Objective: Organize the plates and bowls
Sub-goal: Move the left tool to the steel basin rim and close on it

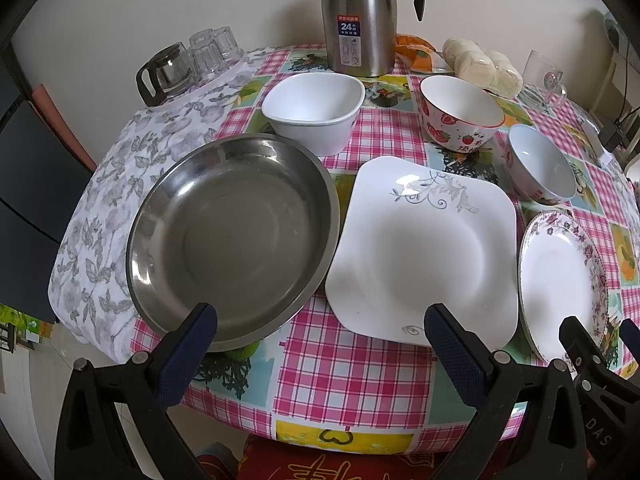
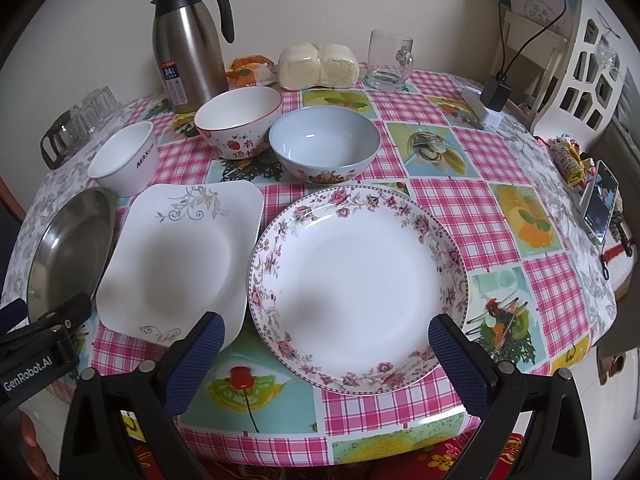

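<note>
six dishes on the counter (image 2: 472,208), none stacked, all upright and apart or just touching at rims. lower row, left to right in the right wrist view: steel pan (image 2: 68,248) at the left edge of the frame, square white plate (image 2: 176,256) beside it, round floral plate (image 2: 356,284) centre frame. in the left wrist view the steel pan (image 1: 232,236) fills centre left, its rim overlapping the square white plate (image 1: 424,248); the floral plate (image 1: 560,284) sits at the right edge.

upper row: square white bowl (image 1: 316,108) behind the pan, strawberry bowl (image 1: 460,118) right of it, blue bowl (image 1: 542,164) furthest right. same three in the right wrist view: white bowl (image 2: 124,156), strawberry bowl (image 2: 240,124), blue bowl (image 2: 324,144).

left hand-held gripper (image 1: 320,340): jaws spread wide, nothing between them, low in the frame over the counter's near edge, between pan and square plate.

right hand-held gripper (image 2: 326,344): jaws also wide apart, empty, straddling the near rim of the floral plate; contact cannot be told.

steel thermos (image 2: 192,48) and glass mug (image 2: 390,60) stand at the back, upper part of the frame.
</note>
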The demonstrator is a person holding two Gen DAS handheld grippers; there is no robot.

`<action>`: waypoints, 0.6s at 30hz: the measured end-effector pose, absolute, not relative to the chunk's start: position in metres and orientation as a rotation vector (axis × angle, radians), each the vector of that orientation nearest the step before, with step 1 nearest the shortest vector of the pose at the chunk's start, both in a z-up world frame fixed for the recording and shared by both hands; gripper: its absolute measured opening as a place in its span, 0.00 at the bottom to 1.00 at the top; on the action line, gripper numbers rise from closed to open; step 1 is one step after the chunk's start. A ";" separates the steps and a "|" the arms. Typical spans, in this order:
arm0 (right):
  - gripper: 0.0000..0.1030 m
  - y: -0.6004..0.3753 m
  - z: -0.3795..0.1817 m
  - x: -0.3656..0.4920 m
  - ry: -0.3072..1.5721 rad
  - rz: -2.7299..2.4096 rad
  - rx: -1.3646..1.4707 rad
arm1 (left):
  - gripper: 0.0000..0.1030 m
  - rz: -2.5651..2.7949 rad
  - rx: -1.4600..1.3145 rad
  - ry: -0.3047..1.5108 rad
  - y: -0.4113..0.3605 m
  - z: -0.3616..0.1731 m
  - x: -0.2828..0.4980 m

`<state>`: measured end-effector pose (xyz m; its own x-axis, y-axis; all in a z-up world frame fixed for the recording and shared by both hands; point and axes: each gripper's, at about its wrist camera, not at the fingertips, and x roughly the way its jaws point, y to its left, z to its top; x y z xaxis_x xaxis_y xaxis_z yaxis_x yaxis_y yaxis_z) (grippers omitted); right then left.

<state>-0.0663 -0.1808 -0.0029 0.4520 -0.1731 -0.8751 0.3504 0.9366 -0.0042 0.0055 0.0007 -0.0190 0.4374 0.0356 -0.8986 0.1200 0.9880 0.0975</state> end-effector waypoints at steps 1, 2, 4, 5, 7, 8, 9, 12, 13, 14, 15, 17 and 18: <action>1.00 -0.180 -0.003 -0.066 1.056 -0.326 0.186 | 1.00 -0.053 0.152 1.120 0.002 -0.019 0.006; 1.00 -0.180 -0.003 -0.065 1.057 -0.326 0.184 | 1.00 -0.052 0.150 1.122 0.003 -0.019 0.007; 1.00 -0.178 -0.004 -0.064 1.062 -0.326 0.181 | 1.00 -0.051 0.142 1.125 0.006 -0.019 0.008; 1.00 -0.177 -0.004 -0.063 1.063 -0.326 0.179 | 1.00 -0.050 0.138 1.127 0.007 -0.019 0.009; 1.00 -0.174 -0.004 -0.061 1.065 -0.323 0.176 | 1.00 -0.045 0.123 1.132 0.013 -0.019 0.011; 1.00 -0.171 -0.004 -0.060 1.065 -0.320 0.174 | 1.00 -0.040 0.112 1.134 0.016 -0.019 0.013; 1.00 -0.169 -0.004 -0.059 1.063 -0.315 0.172 | 1.00 -0.033 0.099 1.136 0.020 -0.019 0.014; 1.00 -0.160 -0.004 -0.055 1.053 -0.291 0.175 | 1.00 0.010 0.073 1.132 0.034 -0.019 0.019; 1.00 -0.157 -0.005 -0.053 1.051 -0.284 0.178 | 1.00 0.025 0.065 1.128 0.040 -0.019 0.020; 1.00 -0.153 -0.007 -0.051 1.053 -0.279 0.182 | 1.00 0.035 0.054 1.124 0.045 -0.019 0.021; 1.00 -0.151 -0.009 -0.049 1.058 -0.276 0.186 | 1.00 0.049 0.040 1.116 0.052 -0.018 0.023; 1.00 -0.143 -0.012 -0.044 1.069 -0.264 0.192 | 1.00 0.081 0.014 1.095 0.066 -0.016 0.024; 1.00 -0.139 -0.014 -0.042 1.072 -0.255 0.191 | 1.00 0.096 0.002 1.084 0.073 -0.016 0.026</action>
